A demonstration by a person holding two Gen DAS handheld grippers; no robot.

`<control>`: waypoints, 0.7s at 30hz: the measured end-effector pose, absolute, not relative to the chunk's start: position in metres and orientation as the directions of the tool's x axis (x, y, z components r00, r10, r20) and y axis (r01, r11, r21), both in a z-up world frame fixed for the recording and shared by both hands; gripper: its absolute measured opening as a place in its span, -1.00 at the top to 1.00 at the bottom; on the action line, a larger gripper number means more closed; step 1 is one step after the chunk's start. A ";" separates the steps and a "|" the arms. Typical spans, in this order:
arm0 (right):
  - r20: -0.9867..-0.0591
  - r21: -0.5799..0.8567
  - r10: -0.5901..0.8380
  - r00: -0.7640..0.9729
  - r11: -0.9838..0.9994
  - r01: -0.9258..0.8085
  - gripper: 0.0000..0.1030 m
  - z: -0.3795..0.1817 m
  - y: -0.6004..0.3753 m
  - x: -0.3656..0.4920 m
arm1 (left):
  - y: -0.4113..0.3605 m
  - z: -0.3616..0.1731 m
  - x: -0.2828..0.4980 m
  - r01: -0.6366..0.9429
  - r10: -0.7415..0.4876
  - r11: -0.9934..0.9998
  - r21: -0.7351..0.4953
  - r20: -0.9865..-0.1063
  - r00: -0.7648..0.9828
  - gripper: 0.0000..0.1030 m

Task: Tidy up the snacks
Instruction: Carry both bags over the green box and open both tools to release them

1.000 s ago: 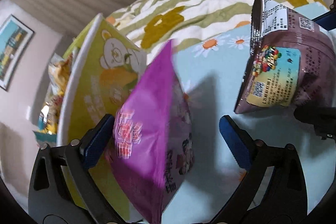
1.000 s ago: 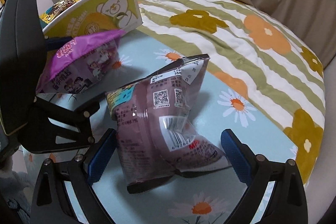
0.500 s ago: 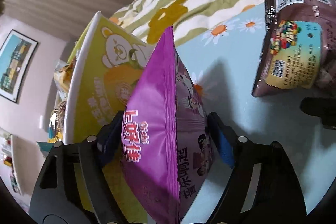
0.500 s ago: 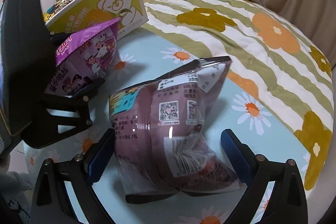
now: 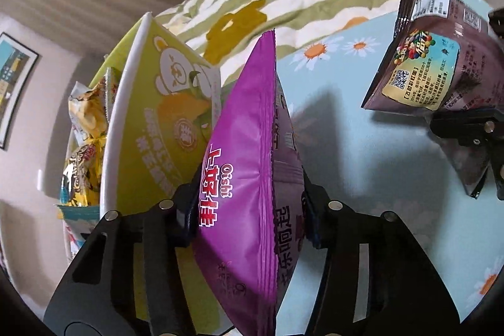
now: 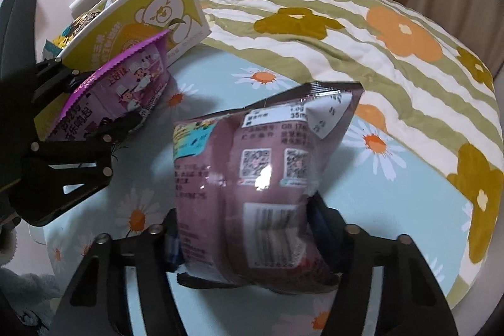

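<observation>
so you've got the bed (image 6: pixel 315 30) under everything, and the yellow box (image 5: pixel 157 128) already holding a few snacks at its far-left edge. the brown bag (image 6: pixel 261 188) is clamped in your right tongs (image 6: pixel 249 241), lifted off the bed. the purple bag (image 5: pixel 249 194) is pinched in your left tongs (image 5: pixel 249 216), right beside the box. looks like the carry step; next, tip each bag over the rim.
</observation>
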State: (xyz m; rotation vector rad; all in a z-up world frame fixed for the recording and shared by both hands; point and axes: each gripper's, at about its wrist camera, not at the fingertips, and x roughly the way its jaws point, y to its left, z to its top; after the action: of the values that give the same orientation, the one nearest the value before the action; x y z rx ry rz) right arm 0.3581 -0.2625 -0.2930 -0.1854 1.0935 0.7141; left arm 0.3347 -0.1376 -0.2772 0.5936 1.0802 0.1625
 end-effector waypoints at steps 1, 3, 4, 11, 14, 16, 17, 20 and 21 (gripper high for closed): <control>-0.860 0.202 0.434 0.269 0.773 -0.601 -0.10 -0.292 -0.265 0.357 | -0.137 -0.273 0.333 0.154 0.388 0.845 0.512 -0.786 0.481 0.08; -0.856 0.211 0.435 0.281 0.789 -0.577 -0.09 -0.287 -0.270 0.355 | -0.136 -0.266 0.330 0.150 0.367 0.860 0.488 -0.795 0.483 0.08; -0.854 0.216 0.433 0.289 0.799 -0.561 -0.09 -0.284 -0.274 0.353 | -0.137 -0.262 0.329 0.148 0.354 0.868 0.475 -0.798 0.488 0.09; -0.834 0.236 0.419 0.359 0.858 -0.455 -0.09 -0.245 -0.294 0.346 | -0.135 -0.209 0.318 0.133 0.231 0.926 0.354 -0.807 0.543 0.09; -0.822 0.227 0.411 0.394 0.872 -0.435 -0.09 -0.222 -0.295 0.341 | -0.127 -0.179 0.315 0.119 0.170 0.951 0.285 -0.804 0.570 0.09; -0.814 0.213 0.402 0.419 0.878 -0.428 -0.09 -0.204 -0.291 0.335 | -0.120 -0.159 0.310 0.110 0.142 0.961 0.256 -0.789 0.597 0.09; -0.810 0.206 0.397 0.431 0.881 -0.425 -0.09 -0.195 -0.288 0.333 | -0.114 -0.149 0.307 0.107 0.128 0.965 0.241 -0.782 0.611 0.09; -0.790 0.190 0.389 0.474 0.891 -0.413 -0.09 -0.166 -0.276 0.325 | -0.095 -0.120 0.299 0.105 0.082 0.975 0.195 -0.756 0.649 0.09; -0.780 0.188 0.388 0.491 0.894 -0.408 -0.09 -0.155 -0.269 0.321 | -0.086 -0.112 0.297 0.104 0.070 0.978 0.182 -0.751 0.657 0.09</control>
State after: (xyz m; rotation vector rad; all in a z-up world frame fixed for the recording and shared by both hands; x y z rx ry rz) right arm 0.3207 -0.2695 -0.1545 -0.0228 0.9411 0.4831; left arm 0.2967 -0.0863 -0.1118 0.2168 0.8561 -0.0191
